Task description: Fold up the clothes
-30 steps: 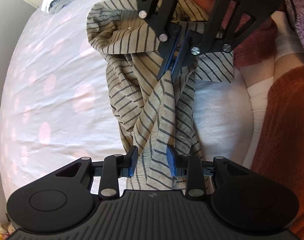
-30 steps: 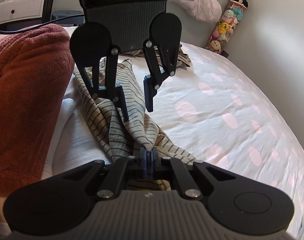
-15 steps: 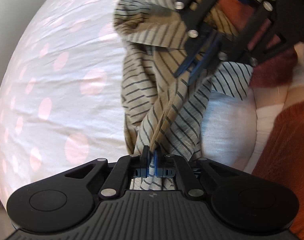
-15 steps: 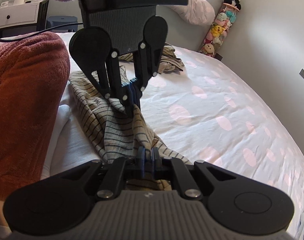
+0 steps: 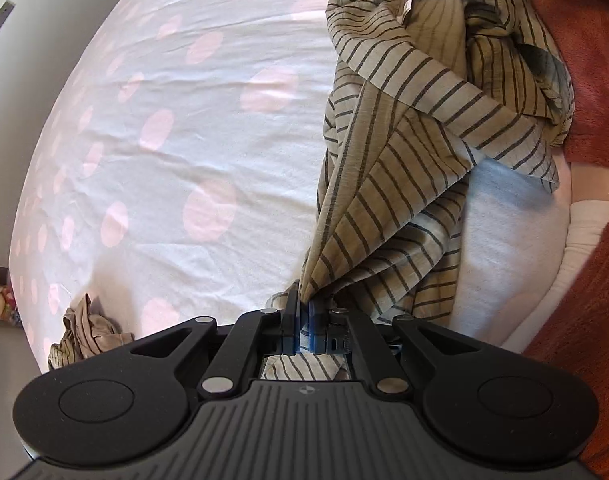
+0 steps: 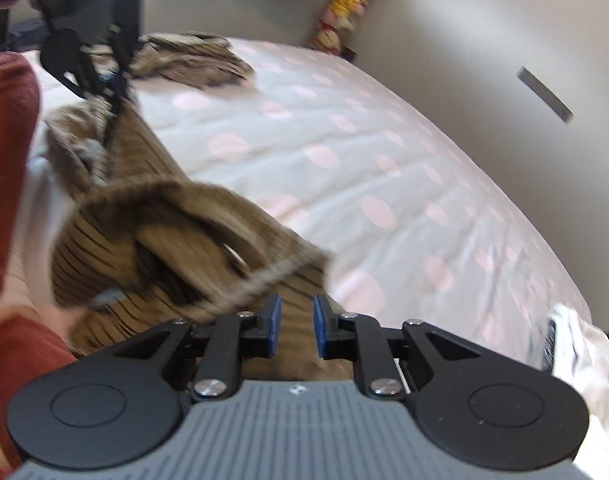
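Note:
A beige garment with dark stripes (image 5: 404,184) lies bunched along the right side of the bed. My left gripper (image 5: 302,330) is shut on one end of it and holds that end pulled taut. In the right wrist view the left gripper (image 6: 108,80) shows far off at the top left, still gripping the garment (image 6: 164,240). My right gripper (image 6: 296,326) is open, its blue pads apart just above the loose near end of the cloth. That view is blurred by motion.
The bed sheet (image 5: 184,140) is white with pink dots. A second crumpled striped garment (image 5: 86,338) lies at the bed's far end, also in the right wrist view (image 6: 192,56). A rust-red blanket (image 5: 576,60) borders the right. Folded clothes (image 6: 572,344) and stuffed toys (image 6: 344,12) sit at the edges.
My left gripper shut on the garment and pulled away with it. My right gripper let go of the cloth, opened, and the two grippers moved far apart.

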`<control>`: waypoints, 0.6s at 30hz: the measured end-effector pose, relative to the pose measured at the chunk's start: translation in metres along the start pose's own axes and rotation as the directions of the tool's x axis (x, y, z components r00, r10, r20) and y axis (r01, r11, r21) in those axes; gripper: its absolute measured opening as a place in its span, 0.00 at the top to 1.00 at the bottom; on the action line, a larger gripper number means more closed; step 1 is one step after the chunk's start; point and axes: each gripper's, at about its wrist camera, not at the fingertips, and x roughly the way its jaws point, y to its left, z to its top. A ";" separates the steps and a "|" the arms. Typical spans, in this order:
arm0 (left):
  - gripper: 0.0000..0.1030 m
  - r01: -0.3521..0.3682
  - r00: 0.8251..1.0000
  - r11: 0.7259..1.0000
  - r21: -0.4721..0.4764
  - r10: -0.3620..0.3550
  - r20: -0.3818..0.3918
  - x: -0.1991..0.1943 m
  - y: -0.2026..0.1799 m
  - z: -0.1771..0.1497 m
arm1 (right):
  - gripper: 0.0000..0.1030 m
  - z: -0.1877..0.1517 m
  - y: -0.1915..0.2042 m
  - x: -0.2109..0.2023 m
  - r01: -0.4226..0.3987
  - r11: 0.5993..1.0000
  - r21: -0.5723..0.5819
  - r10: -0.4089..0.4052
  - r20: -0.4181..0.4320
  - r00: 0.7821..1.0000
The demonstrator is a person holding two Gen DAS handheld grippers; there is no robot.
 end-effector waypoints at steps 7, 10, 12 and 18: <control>0.98 -0.011 1.000 0.999 -0.030 0.011 -0.022 0.003 0.001 -0.005 | 0.55 -0.031 -0.056 0.026 -0.107 0.979 0.172 0.125 -0.097 0.987; 0.98 -0.034 0.998 0.998 -0.061 0.031 -0.048 0.004 0.008 -0.008 | 0.53 -0.039 -0.052 0.035 -0.167 0.958 0.232 0.191 -0.082 0.978; 0.98 -0.051 0.997 0.996 -0.079 0.046 -0.065 0.004 0.012 -0.011 | 0.54 -0.040 -0.043 0.041 -0.187 0.952 0.242 0.211 -0.075 0.975; 0.98 -0.097 0.989 0.989 -0.112 0.084 -0.119 0.001 0.023 -0.026 | 0.56 -0.030 -0.013 0.038 -0.310 0.926 0.216 0.327 -0.049 0.944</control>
